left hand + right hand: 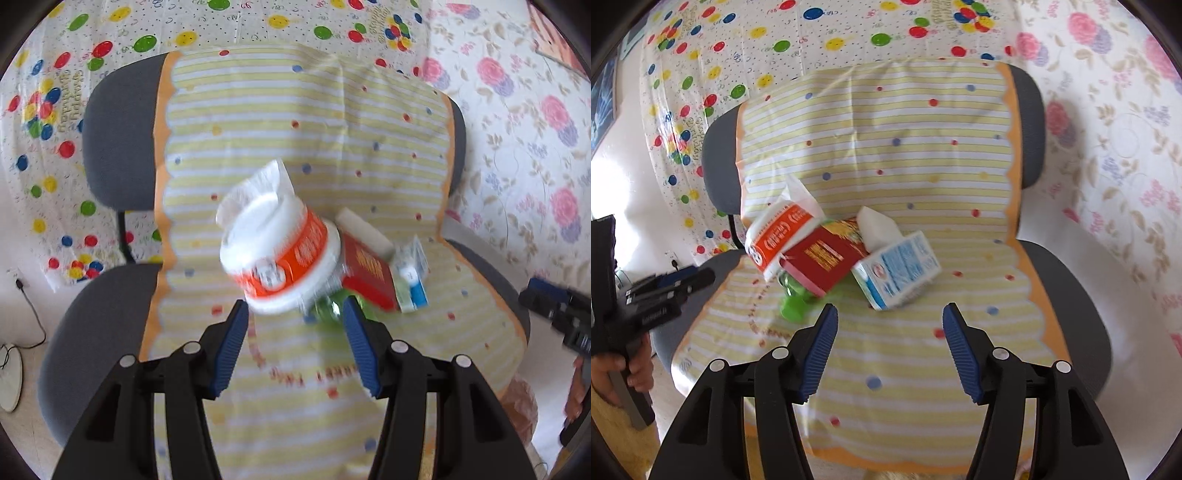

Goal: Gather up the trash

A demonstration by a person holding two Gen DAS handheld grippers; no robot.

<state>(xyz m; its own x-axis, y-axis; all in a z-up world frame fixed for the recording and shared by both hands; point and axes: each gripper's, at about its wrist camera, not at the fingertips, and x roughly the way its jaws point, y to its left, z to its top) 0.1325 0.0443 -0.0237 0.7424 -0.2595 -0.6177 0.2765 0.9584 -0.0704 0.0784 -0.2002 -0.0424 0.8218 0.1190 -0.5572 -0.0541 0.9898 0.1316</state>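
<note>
A grey office chair (pixel 1060 280) draped with a yellow-striped, dotted cloth (pixel 894 125) bears a small heap of trash at the join of seat and back. From left to right the heap holds an orange-and-white cup (pixel 779 232) lying on its side with crumpled white paper at its far end, a red box (pixel 822 258) leaning on it, a green plastic bottle (pixel 792 301) under both, and a blue-and-white carton (pixel 899 271) on its side.

The left gripper (pixel 295 314) has its blue pads apart with nothing pressed between them; the cup (pixel 277 251) looms just beyond its tips. The right gripper (pixel 890 317) also stands open and empty, near the carton.

Only the left-wrist view shows the cup's white base end-on; it largely hides the bottle (pixel 328 306) and carton (pixel 412 277). Only the right-wrist view shows the whole heap, and, at far left, a hand (pixel 613 369) gripping the other tool's handle.
</note>
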